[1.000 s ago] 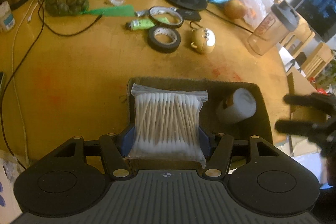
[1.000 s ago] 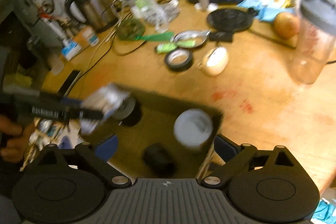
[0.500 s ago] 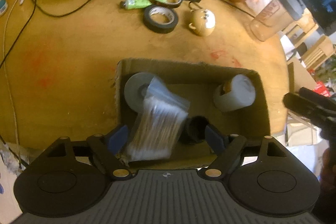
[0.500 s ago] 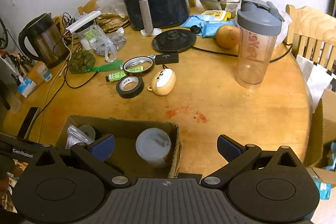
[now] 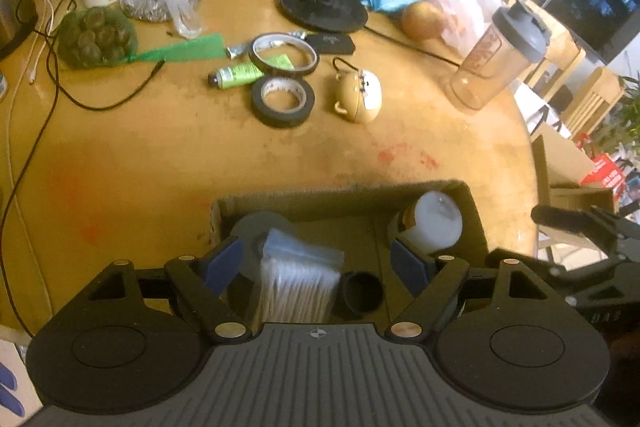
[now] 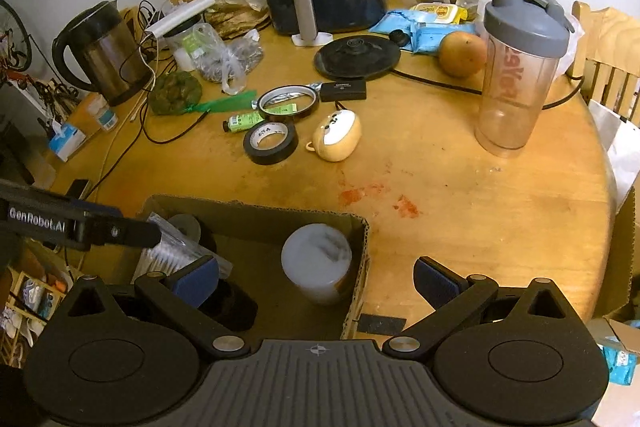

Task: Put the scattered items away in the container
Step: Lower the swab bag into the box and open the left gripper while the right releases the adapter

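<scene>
A brown cardboard box (image 5: 344, 193) stands at the near edge of the round wooden table (image 5: 160, 155). Inside it, by the left wall, a clear plastic bag of cotton swabs (image 5: 298, 283) stands upright and leans on a grey tape roll (image 5: 256, 227) in the far left corner. A small black round cap (image 5: 362, 291) lies beside the bag on the box floor. In the far right corner rests a jar with a matte white lid (image 5: 434, 221).

The left gripper (image 5: 318, 267) hangs above the box with its blue pads wide apart; the bag is between them, but the pads do not press it, so the claw is released. The right gripper (image 6: 316, 277) is also spread wide, over the right wall of the box, and it grasps nothing.

More scattered items are on the table past the box, well apart from it: a black tape roll (image 5: 283, 101) with a white core, a thin transparent tape ring (image 5: 284, 53), a green tube (image 5: 236, 75) and a smooth beige egg-shaped toy (image 5: 360, 95) with a small loop. Near the right edge stands a clear plastic shaker bottle (image 6: 516, 71) with a grey lid.
</scene>
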A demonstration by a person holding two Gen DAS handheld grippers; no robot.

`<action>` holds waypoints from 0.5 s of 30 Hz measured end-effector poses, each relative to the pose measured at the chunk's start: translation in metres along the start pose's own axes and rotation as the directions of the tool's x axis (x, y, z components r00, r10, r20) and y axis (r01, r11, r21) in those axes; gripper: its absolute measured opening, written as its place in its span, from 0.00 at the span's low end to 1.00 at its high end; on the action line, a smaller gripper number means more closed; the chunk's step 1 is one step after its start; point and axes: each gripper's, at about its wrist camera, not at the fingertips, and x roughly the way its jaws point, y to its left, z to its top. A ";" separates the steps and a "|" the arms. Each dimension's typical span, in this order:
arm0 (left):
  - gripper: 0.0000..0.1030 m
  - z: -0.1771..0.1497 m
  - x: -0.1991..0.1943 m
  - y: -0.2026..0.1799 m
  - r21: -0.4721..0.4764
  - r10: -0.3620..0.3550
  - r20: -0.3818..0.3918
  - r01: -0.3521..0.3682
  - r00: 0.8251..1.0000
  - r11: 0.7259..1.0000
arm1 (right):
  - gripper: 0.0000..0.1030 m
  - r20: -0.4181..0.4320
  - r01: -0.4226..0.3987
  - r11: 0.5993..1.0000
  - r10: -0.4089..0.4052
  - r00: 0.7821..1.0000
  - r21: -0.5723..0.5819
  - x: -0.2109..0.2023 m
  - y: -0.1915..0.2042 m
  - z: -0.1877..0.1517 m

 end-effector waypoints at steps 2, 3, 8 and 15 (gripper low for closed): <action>0.79 0.000 0.000 0.004 -0.009 0.003 0.009 -0.003 1.000 1.000 | 1.00 0.003 0.000 1.000 0.000 1.000 0.013 -0.001 -0.002 0.000; 0.79 0.000 0.000 0.005 -0.013 0.008 0.011 -0.008 1.000 1.000 | 1.00 0.005 -0.005 1.000 0.005 1.000 0.025 -0.002 -0.005 -0.001; 0.78 -0.005 0.003 0.020 -0.039 0.042 0.010 -0.042 0.999 0.998 | 1.00 0.003 -0.002 0.995 0.001 1.000 0.102 -0.003 -0.020 -0.003; 0.78 -0.017 0.012 0.034 -0.003 0.066 -0.043 -0.066 0.997 0.998 | 1.00 0.002 0.009 0.994 -0.009 1.000 0.107 -0.005 -0.018 -0.006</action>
